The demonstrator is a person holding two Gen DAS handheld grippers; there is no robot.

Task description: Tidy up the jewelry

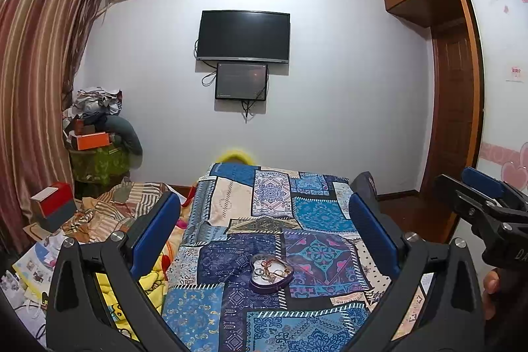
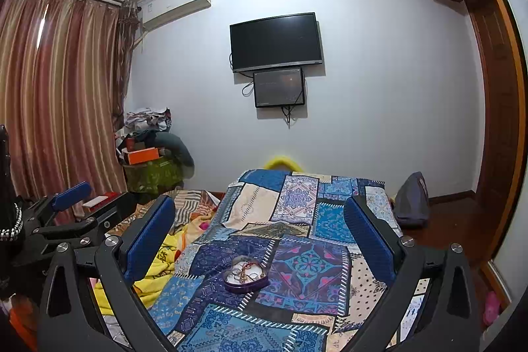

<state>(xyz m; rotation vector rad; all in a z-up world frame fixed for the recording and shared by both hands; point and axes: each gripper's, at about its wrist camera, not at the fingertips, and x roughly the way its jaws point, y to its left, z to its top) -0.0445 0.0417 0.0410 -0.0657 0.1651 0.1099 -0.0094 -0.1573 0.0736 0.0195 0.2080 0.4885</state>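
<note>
I'm hovering over the bed, both of my grippers spread wide and holding nothing: left gripper (image 1: 264, 230) and right gripper (image 2: 260, 230) are framing the patchwork cloth (image 1: 274, 213). The heart-shaped box (image 1: 271, 273) is sitting on that blue cloth, lid off, with rings and a chain of jewelry (image 2: 243, 273) heaped inside. Ahead, a dark TV (image 1: 243, 35) is hanging on the white wall above a smaller screen (image 1: 241, 81). Striped curtains (image 2: 56, 94) are covering the left side.
</note>
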